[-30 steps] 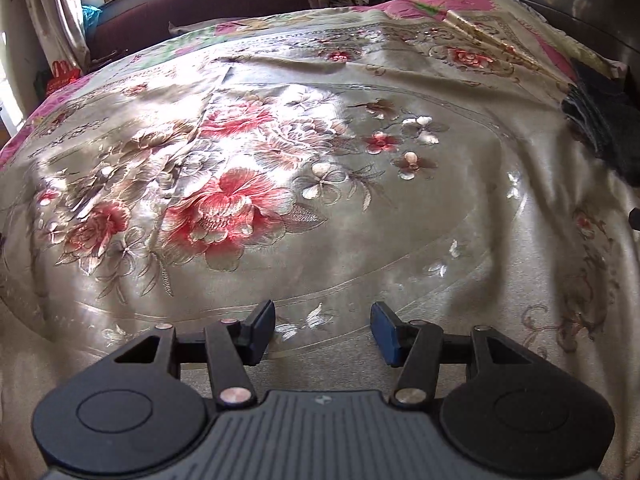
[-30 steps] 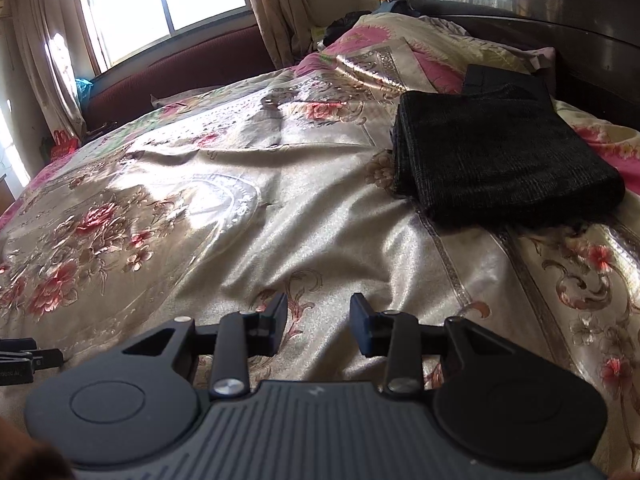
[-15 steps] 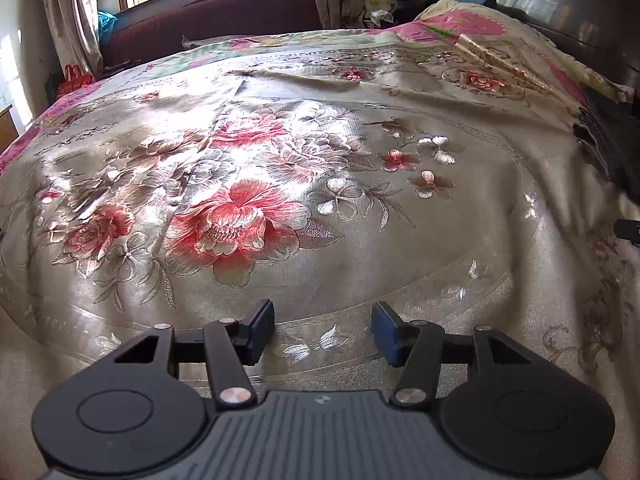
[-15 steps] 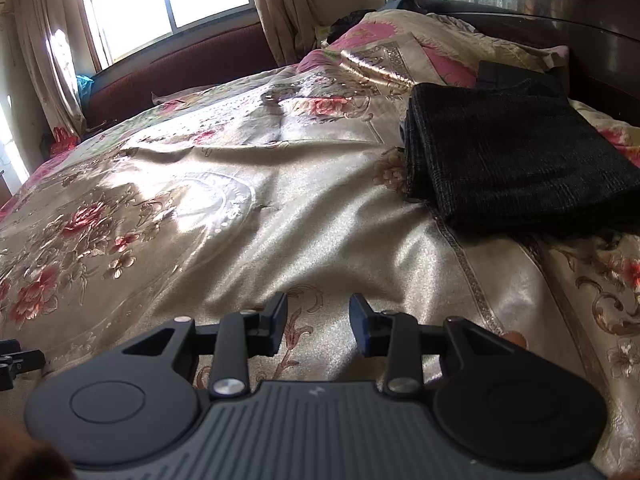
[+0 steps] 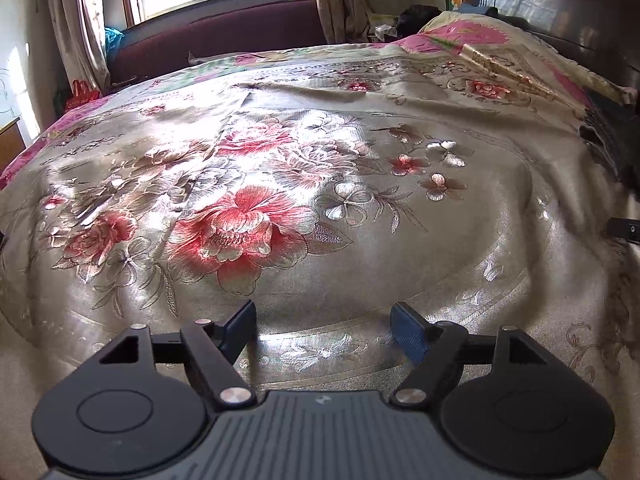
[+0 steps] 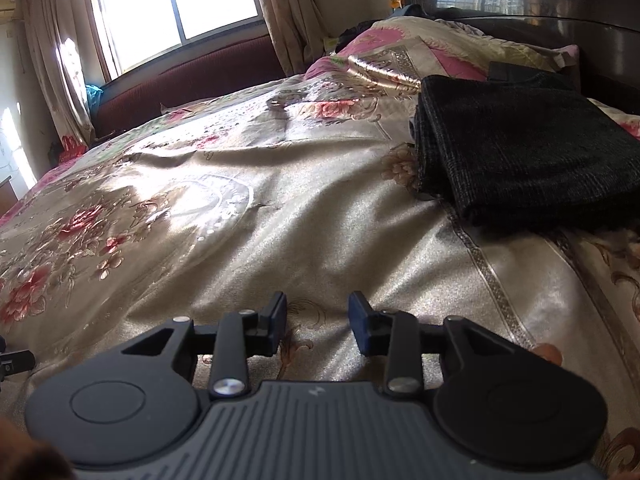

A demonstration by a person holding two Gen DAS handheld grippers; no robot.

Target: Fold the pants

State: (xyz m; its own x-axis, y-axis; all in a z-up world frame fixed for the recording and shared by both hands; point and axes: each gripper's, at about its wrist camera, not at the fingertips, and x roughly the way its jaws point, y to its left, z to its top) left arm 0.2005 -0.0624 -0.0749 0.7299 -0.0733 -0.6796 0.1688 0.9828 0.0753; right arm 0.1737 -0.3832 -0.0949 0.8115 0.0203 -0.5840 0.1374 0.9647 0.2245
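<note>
Dark pants (image 6: pixel 524 160) lie folded in neat stack on bed (image 6: pixel 320 220) near headboard, well apart from both grippers; folding looks done

Left gripper (image 5: pixel 323 330) fingers just opened wide, nothing between

Right gripper (image 6: pixel 317 322) fingers narrower, apart, empty

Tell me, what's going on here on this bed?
A person holds a pair of tongs in each hand over a flowered bedspread. The dark pants already lie folded near the pillows. Neither tool holds anything: the left tongs have just been opening, nothing between them, and the right tongs hang open too, short of the pants.
</note>
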